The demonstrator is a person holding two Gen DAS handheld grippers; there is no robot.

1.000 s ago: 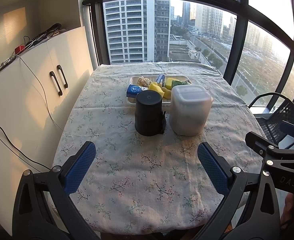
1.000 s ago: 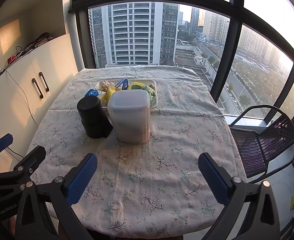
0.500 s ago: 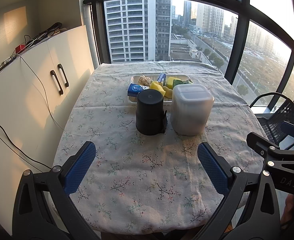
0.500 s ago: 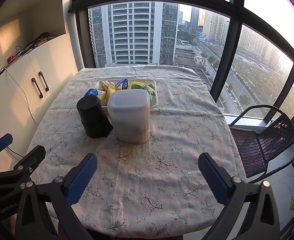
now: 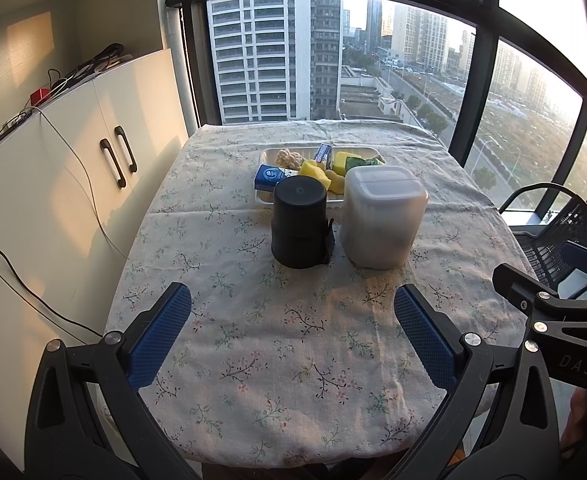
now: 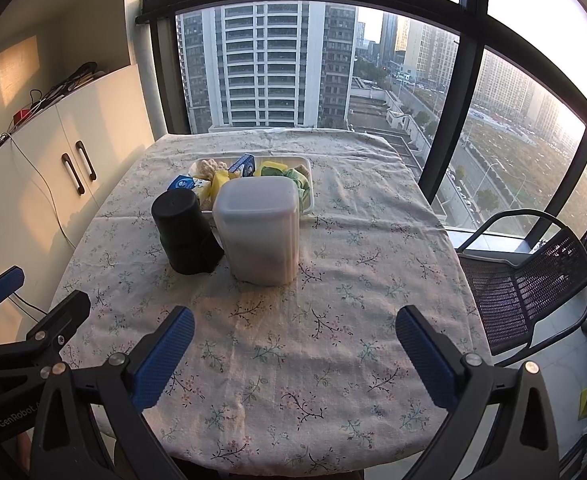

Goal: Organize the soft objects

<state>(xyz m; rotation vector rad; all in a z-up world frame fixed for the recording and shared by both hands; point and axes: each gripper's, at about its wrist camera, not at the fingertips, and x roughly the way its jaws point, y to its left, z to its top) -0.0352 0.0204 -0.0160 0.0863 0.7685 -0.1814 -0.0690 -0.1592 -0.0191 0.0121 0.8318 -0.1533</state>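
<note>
A white tray (image 5: 266,155) at the table's far middle holds soft items: yellow sponges (image 5: 313,170), a green sponge (image 5: 353,163), a beige knobbly piece (image 5: 288,158) and blue packets (image 5: 268,177). The tray also shows in the right wrist view (image 6: 310,184). In front of it stand a black cylinder container (image 5: 299,226) and a translucent lidded box (image 5: 381,216). My left gripper (image 5: 292,334) is open and empty above the near table edge. My right gripper (image 6: 294,356) is open and empty beside it, to its right.
A floral cloth covers the table (image 5: 293,340). White cabinets (image 5: 73,168) with cables stand at the left. A black mesh chair (image 6: 533,276) stands at the right. Large windows are behind the table.
The left gripper has edged slightly forward and leftward; the containers sit a little further right in its view. The right gripper has barely moved. Both stay open.
</note>
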